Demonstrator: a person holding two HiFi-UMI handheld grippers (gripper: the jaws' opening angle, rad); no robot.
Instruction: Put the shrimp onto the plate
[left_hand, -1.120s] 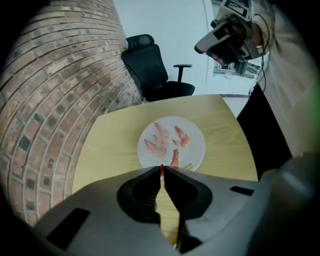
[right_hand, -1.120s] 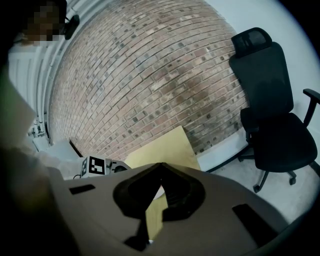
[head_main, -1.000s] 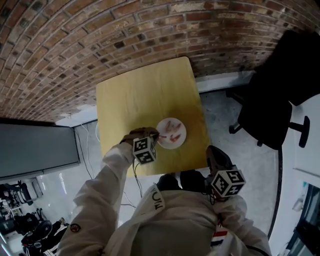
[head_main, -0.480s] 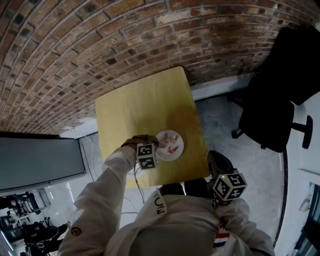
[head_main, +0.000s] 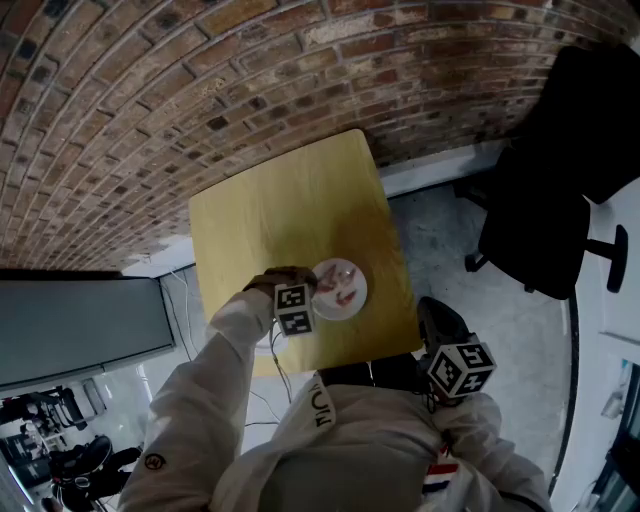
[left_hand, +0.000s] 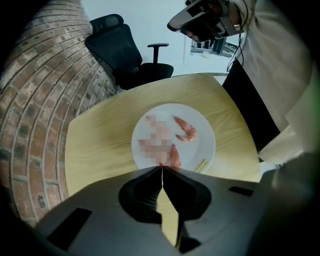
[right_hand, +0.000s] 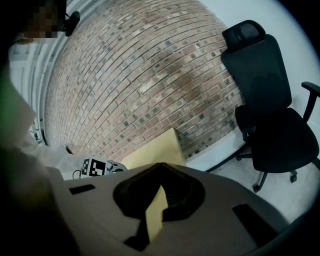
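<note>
The left gripper (left_hand: 161, 167) points down over the near edge of a white plate (left_hand: 206, 137). Its jaws are squeezed tight together, with no gap at the tips. The plate sits on a yellow wooden table (left_hand: 100, 145), close to the edge where the person stands. Two pink shrimp lie on the plate. The near shrimp (left_hand: 173, 156) lies right at the tips of the left gripper, but it is too close to tell if they touch it. The far shrimp (left_hand: 186, 129) lies apart from the jaws, nearer the middle of the plate. The right gripper (right_hand: 160, 165) is off to the side of the table, well away from the plate. Its jaws are closed too, and they hold nothing. It looks toward a brick wall (right_hand: 140, 75) and a black office chair (right_hand: 265, 100).
</note>
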